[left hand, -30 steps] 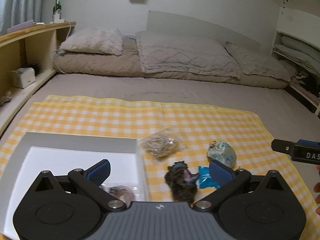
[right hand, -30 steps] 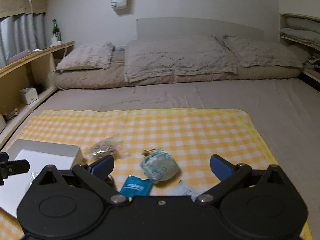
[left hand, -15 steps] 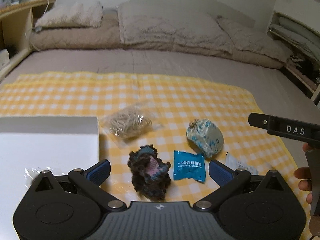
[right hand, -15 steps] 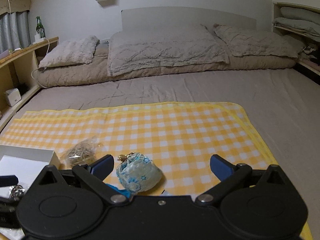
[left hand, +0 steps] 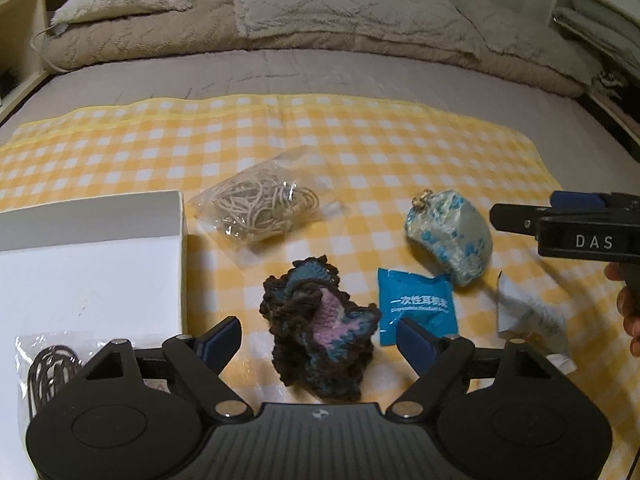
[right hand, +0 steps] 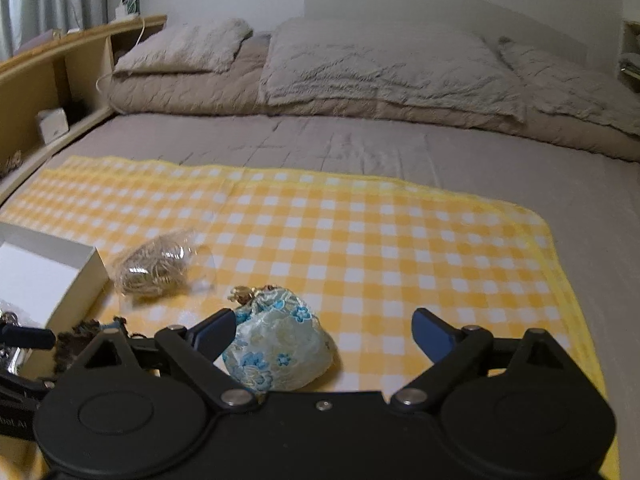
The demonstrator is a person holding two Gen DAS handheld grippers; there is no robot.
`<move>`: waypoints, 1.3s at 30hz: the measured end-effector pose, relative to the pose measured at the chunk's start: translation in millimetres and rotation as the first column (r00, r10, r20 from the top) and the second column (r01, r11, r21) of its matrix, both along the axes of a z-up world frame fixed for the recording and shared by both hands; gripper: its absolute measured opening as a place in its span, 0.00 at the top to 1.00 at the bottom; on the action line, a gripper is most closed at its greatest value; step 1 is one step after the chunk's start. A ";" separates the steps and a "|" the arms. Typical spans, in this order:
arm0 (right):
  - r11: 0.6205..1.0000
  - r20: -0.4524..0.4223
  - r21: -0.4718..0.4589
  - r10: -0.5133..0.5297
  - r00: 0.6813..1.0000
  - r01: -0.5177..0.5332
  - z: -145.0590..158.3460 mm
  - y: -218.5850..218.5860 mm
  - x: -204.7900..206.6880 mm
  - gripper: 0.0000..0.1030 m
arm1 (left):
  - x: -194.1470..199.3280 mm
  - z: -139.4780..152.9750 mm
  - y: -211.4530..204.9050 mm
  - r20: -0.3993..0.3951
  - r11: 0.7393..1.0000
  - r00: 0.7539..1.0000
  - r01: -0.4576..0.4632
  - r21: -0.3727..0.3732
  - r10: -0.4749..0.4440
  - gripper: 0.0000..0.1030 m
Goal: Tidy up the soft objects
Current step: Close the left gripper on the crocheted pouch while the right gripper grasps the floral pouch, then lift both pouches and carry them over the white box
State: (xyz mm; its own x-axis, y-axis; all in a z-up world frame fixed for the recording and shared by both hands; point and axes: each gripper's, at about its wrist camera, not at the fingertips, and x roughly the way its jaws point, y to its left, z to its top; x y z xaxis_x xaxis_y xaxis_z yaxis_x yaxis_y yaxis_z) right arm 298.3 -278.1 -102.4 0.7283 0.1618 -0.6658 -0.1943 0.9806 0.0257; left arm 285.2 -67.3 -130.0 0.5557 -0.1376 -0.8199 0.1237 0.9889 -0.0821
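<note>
Crochet piece (left hand: pixel 320 326) sits on the checked cloth (left hand: pixel 360 148) at twelve o'clock between the spread left gripper (left hand: pixel 320 338) fingers, long axis probably running away; right gripper (right hand: pixel 322 334), also released, frames the floral pouch (right hand: pixel 278 354).

The far half of the checked cloth (left hand: pixel 320 132) lies open. Nearer, the white box (left hand: pixel 92 240) blocks the left; cord bag (left hand: pixel 262 206), crochet piece (left hand: pixel 316 324), blue packet (left hand: pixel 416 304) and pouch (left hand: pixel 452 236) crowd the middle.
</note>
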 end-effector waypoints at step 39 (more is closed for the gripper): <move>0.997 -0.081 -0.049 0.061 0.995 -0.065 7.4 30.5 -21.4 0.61 | -26.8 50.0 12.9 0.123 0.997 0.992 0.016 -0.069 -0.008 0.59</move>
